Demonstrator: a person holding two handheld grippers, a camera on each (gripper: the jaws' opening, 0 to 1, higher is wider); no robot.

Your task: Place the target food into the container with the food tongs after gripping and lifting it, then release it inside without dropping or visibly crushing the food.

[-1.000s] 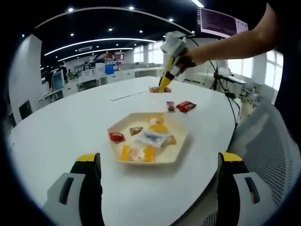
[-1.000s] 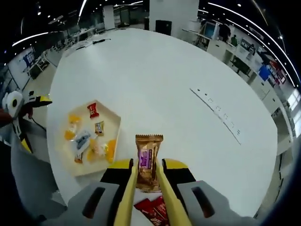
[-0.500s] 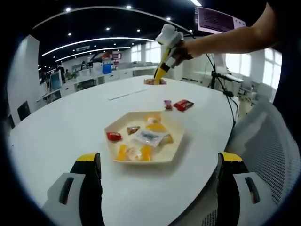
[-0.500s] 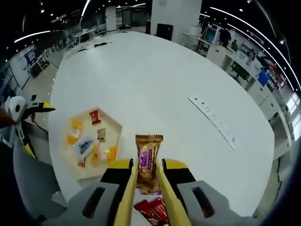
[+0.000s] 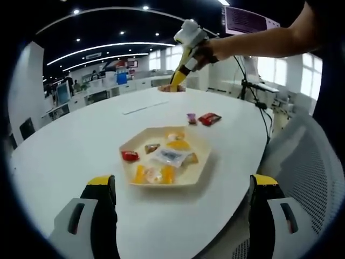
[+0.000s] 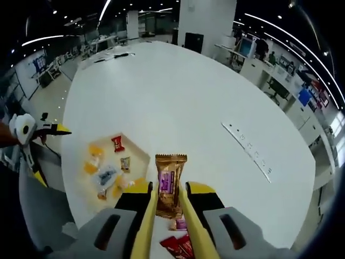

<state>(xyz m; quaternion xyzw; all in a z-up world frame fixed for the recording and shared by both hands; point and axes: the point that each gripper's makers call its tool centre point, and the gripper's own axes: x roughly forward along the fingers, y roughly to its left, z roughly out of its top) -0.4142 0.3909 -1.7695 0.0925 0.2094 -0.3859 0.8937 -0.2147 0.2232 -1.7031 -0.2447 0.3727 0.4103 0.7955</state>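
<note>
Your right tool (image 6: 167, 200) was clamped on the brown snack packet (image 6: 170, 185), held high above the white surface (image 6: 183, 108), beside the tray (image 6: 141, 157). Your left tool (image 5: 178, 216) stood apart, empty.

Open-plan office: desks (image 5: 102, 91), monitors (image 6: 245, 46)

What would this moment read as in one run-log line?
right hand-held gripper: shut on brown snack packet | lifted above table | tray: holds snacks | left hand-held gripper: open

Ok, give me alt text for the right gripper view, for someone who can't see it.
The right gripper holds a gold-wrapped snack lifted above a round white table. Lower left sits a tray of wrapped snacks, with red packets below the jaws.
</note>
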